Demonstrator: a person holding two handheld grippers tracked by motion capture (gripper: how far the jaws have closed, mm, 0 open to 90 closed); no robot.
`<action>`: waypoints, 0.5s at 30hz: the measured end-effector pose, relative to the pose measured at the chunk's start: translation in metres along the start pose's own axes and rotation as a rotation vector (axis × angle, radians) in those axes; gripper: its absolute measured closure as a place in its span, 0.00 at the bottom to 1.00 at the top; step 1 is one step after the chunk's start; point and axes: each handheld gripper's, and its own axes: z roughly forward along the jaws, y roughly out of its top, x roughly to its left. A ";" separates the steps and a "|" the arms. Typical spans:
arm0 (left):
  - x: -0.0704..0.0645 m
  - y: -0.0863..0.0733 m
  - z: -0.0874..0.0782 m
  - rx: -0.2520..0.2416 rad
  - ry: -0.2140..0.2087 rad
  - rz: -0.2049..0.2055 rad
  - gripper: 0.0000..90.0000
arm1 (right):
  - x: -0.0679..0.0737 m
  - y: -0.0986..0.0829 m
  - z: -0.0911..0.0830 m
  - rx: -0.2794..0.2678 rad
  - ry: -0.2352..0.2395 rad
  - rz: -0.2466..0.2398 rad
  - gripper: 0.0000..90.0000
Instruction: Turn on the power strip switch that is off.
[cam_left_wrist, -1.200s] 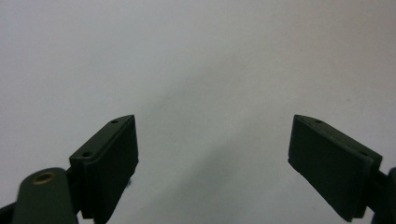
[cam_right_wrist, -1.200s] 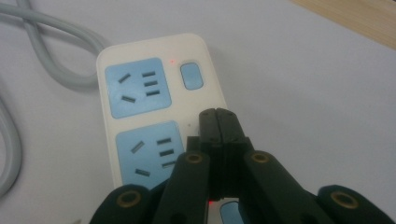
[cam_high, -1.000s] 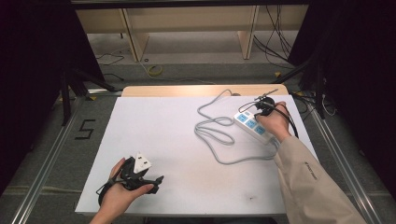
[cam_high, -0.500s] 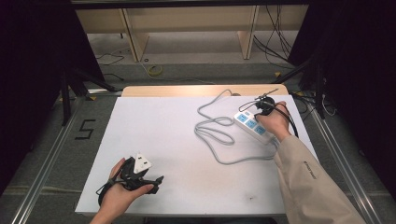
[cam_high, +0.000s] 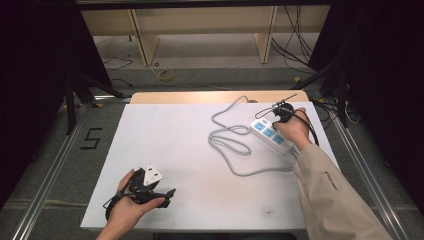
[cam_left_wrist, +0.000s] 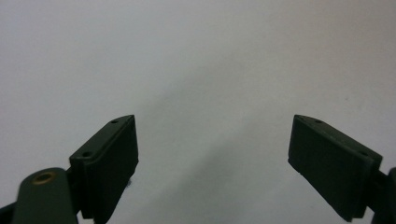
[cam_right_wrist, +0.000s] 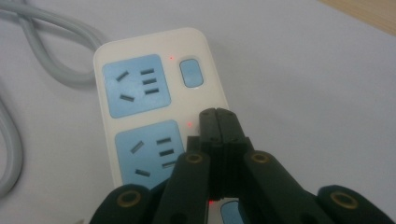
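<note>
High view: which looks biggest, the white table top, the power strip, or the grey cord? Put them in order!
1. White table top, by far the largest.
2. Grey cord: its loops spread wider than the strip.
3. Power strip, the smallest, partly hidden by the hand holding the right gripper.

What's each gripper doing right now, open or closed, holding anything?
Left gripper: jaws wide open, nothing between them, above the bare white table.
Right gripper: jaws closed together, holding nothing, tips over the power strip beside its middle socket.

Glossy white plastic power strip (cam_right_wrist: 154, 112) with matt blue faces, smooth grey rubbery cord (cam_high: 235, 145), matt white table (cam_high: 190, 145)
</note>
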 end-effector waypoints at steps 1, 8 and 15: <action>0.000 0.000 0.000 0.000 0.000 0.000 0.17 | 0.000 0.000 0.000 0.002 0.001 0.001 1.00; 0.000 0.000 0.000 -0.001 -0.002 0.001 0.17 | 0.000 0.000 0.000 0.004 0.001 0.006 1.00; 0.000 0.000 0.001 0.000 -0.003 0.001 0.17 | -0.001 0.000 0.001 0.012 0.009 0.008 1.00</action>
